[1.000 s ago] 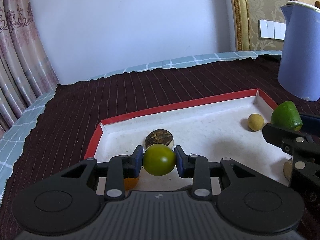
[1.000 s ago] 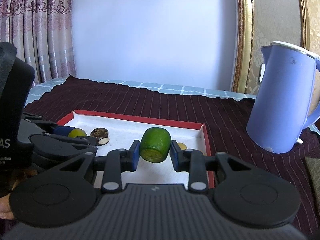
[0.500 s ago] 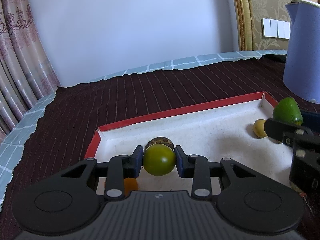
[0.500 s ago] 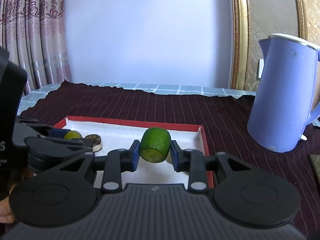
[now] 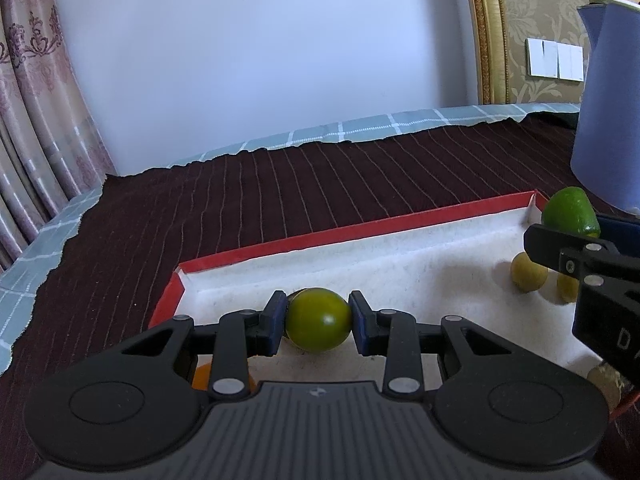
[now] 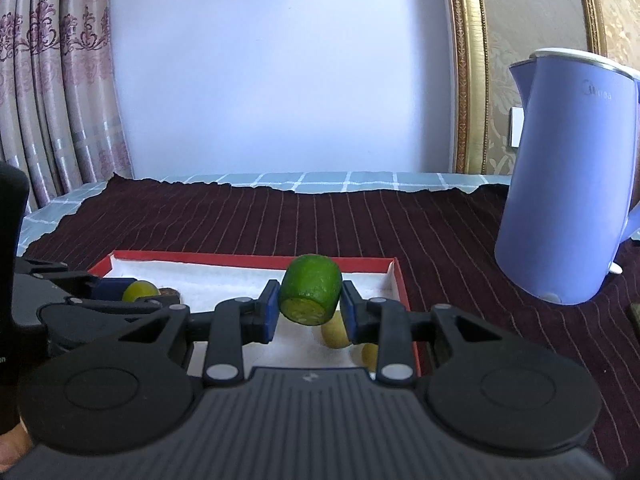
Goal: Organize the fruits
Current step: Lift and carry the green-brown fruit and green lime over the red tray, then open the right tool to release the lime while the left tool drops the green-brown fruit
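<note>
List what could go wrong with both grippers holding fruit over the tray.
1. The left gripper pinches a smooth round green fruit only at its sides; it might slip out.
2. The right gripper and its cut lime hang close to the left; they could bump.

Soft daylight is filling both views, and exposure is staying even. The pale blue-white wall is reading as the brightest area. The round olive-green fruit is carrying a small glare spot on its lower right. Faint, soft-edged shadows are lying on the white lining of the red-rimmed tray beside the small yellow fruits. Fisheye distortion is bending the pink patterned curtains and the gilded frame near the edges. Focus is holding sharp; motion blur is not showing.
</note>
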### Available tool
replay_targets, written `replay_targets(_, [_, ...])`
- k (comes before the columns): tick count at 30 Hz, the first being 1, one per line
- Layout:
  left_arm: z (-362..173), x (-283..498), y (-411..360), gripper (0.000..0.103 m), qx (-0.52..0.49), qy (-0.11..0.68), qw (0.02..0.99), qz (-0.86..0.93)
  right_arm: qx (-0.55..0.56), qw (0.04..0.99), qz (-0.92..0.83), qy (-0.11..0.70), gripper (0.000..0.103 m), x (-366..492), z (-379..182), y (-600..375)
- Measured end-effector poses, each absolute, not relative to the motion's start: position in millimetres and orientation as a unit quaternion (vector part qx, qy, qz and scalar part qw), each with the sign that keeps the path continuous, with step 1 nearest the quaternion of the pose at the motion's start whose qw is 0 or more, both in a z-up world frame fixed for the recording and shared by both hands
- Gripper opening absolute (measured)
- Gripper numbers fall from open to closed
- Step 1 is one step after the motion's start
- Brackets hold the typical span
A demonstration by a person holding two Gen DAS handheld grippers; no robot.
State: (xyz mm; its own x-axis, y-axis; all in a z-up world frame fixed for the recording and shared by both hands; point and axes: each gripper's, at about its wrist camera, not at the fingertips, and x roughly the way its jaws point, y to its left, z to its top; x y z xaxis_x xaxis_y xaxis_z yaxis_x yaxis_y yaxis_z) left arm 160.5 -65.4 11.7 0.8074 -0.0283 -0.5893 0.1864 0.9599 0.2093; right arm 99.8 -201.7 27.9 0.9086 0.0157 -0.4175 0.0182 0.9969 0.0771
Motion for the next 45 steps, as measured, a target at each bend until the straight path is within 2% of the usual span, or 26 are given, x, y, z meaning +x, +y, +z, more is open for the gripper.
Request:
replay_targets(21, [12,180,-85,0.033,0.145,0.308,0.939,-0.038,0.041,0.971,-0.014,0.235,0.031,118,14,-208])
replay_targets(22, [11,180,-86,0.033,0.147,0.307,0.940,-0.036,0.043,0.971,-0.014,0.234,0.034,117,13,-209])
replay_targets(23, [11,180,-87,0.033,0.150,0.305,0.940,-0.033,0.045,0.972,-0.017,0.230,0.048,115,13,-210])
replay_targets(25, [11,179,-87,0.033,0.154,0.301,0.941,-0.029,0.039,0.975,-0.028,0.217,0.062,110,15,-210])
replay_targets(29, [11,177,-87,0.036,0.155,0.303,0.940,-0.029,0.041,0.977,-0.028,0.209,0.062,105,15,-212])
replay_targets(31, [11,177,-87,0.041,0.157,0.304,0.939,-0.026,0.039,0.977,-0.030,0.209,0.062,104,13,-212])
replay_targets(35, [12,174,-84,0.044,0.156,0.305,0.939,-0.025,0.022,0.978,-0.044,0.201,0.072,101,11,-208])
replay_targets(37, [13,172,-82,0.053,0.154,0.303,0.940,-0.023,0.016,0.979,-0.047,0.196,0.076,100,11,-206])
replay_targets(40, [15,168,-79,0.065,0.154,0.296,0.942,-0.016,0.015,0.979,-0.045,0.196,0.077,100,10,-206])
replay_targets(45, [17,162,-72,0.067,0.151,0.294,0.944,-0.009,0.016,0.980,-0.049,0.190,0.086,98,10,-206])
